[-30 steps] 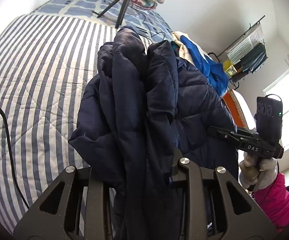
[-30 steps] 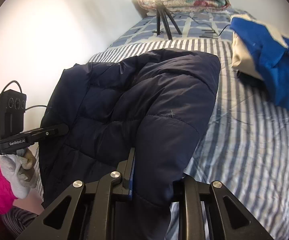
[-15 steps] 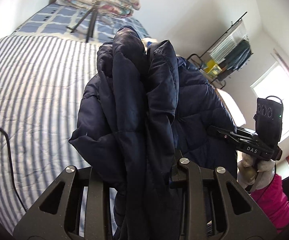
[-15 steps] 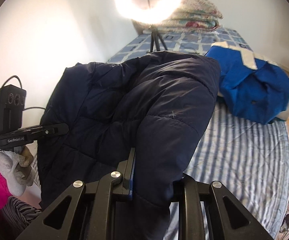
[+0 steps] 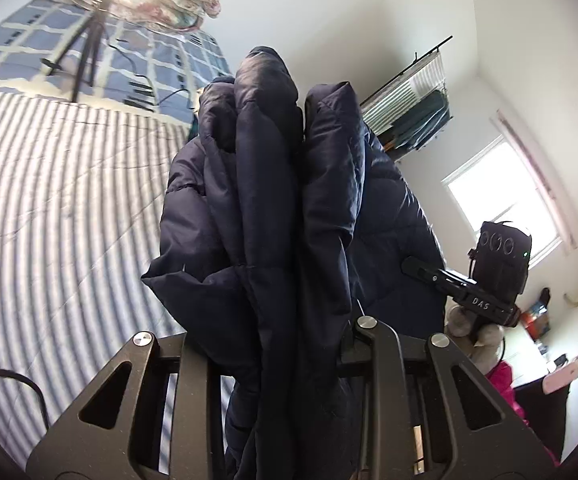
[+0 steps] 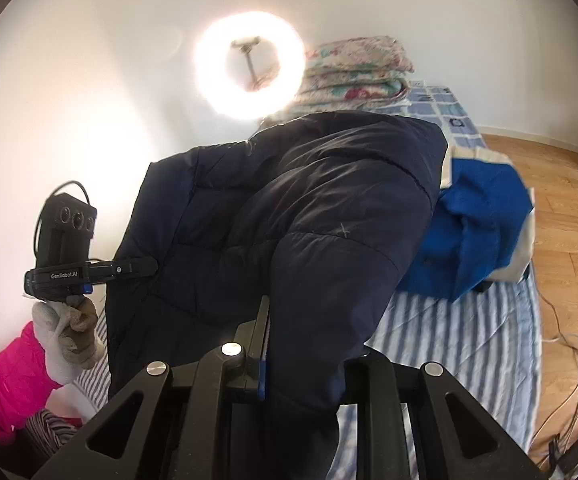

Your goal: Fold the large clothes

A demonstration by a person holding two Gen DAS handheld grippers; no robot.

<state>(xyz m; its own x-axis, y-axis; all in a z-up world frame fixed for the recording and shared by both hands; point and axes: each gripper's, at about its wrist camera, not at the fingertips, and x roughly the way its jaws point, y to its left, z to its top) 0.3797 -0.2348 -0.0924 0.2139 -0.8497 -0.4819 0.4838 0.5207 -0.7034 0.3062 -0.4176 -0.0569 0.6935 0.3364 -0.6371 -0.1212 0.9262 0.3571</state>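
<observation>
Left wrist view: each hand-held gripper clamps the navy jacket

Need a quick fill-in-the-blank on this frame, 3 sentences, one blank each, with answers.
1. Both claws are shut on the navy ____ jacket.
2. The bedspread under the jacket is patterned with ____.
3. Beside the navy jacket on the bed lies a ____ garment.

Missing words: puffer; stripes; blue
</observation>
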